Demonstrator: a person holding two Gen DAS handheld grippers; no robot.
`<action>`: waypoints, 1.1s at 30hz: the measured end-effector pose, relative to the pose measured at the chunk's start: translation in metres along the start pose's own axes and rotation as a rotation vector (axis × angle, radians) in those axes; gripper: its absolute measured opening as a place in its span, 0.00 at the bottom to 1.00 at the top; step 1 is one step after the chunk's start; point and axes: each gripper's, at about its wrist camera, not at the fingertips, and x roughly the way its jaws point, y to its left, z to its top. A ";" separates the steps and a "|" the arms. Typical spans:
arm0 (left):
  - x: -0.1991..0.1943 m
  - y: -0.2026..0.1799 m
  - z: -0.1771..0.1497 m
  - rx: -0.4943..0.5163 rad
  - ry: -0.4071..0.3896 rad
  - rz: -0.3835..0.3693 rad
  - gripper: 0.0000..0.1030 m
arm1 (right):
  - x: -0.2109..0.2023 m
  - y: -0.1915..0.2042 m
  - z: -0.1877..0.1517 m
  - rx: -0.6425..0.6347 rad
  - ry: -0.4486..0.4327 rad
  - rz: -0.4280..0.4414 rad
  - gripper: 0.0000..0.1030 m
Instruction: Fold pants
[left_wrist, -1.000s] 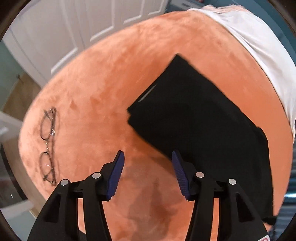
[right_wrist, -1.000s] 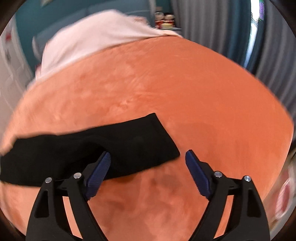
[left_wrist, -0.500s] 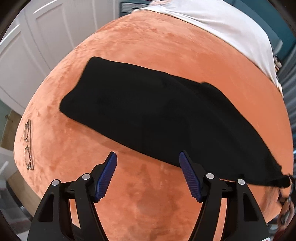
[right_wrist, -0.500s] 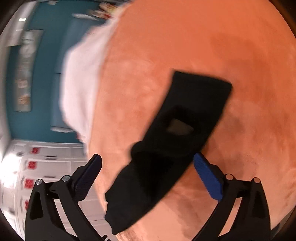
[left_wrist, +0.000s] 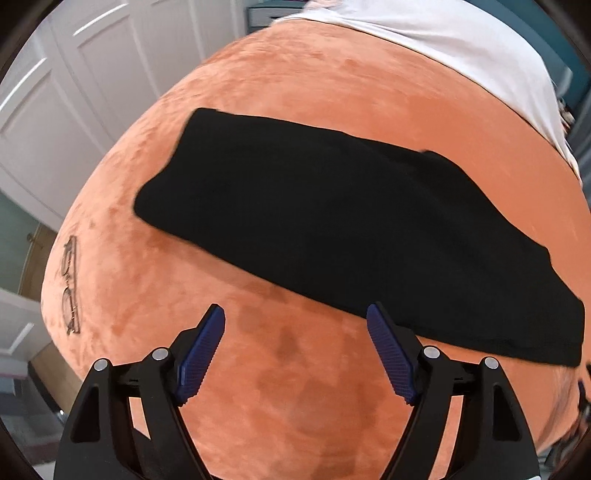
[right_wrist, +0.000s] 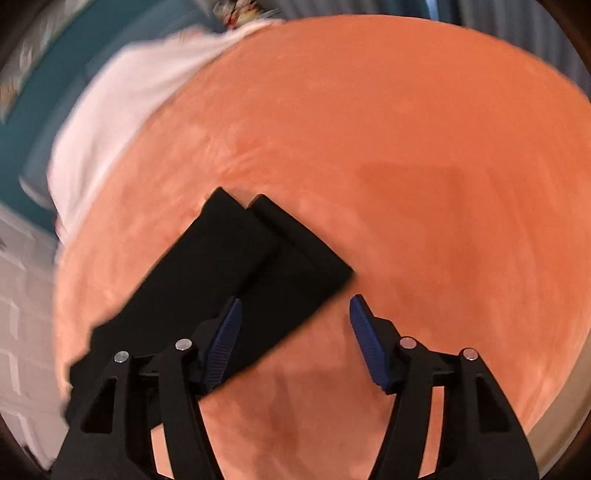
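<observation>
Pants (left_wrist: 332, 221), black and folded lengthwise, lie across the middle of the left wrist frame on the orange blanket (left_wrist: 332, 406) of the bed. We see our left tool (left_wrist: 295, 343) spread wide and empty below them, and our right tool (right_wrist: 295, 332) likewise wide, empty, above the leg ends. Eyeglasses (left_wrist: 70, 288) rest at left.
</observation>
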 end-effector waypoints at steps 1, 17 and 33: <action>0.003 0.006 0.001 -0.023 0.006 0.000 0.74 | -0.009 -0.002 -0.009 -0.001 -0.025 0.013 0.58; 0.018 0.056 0.013 -0.143 0.034 0.042 0.75 | 0.037 0.061 0.031 -0.002 -0.049 0.099 0.03; 0.084 0.177 0.035 -0.525 0.113 -0.114 0.77 | -0.003 0.027 -0.030 -0.060 -0.054 -0.050 0.56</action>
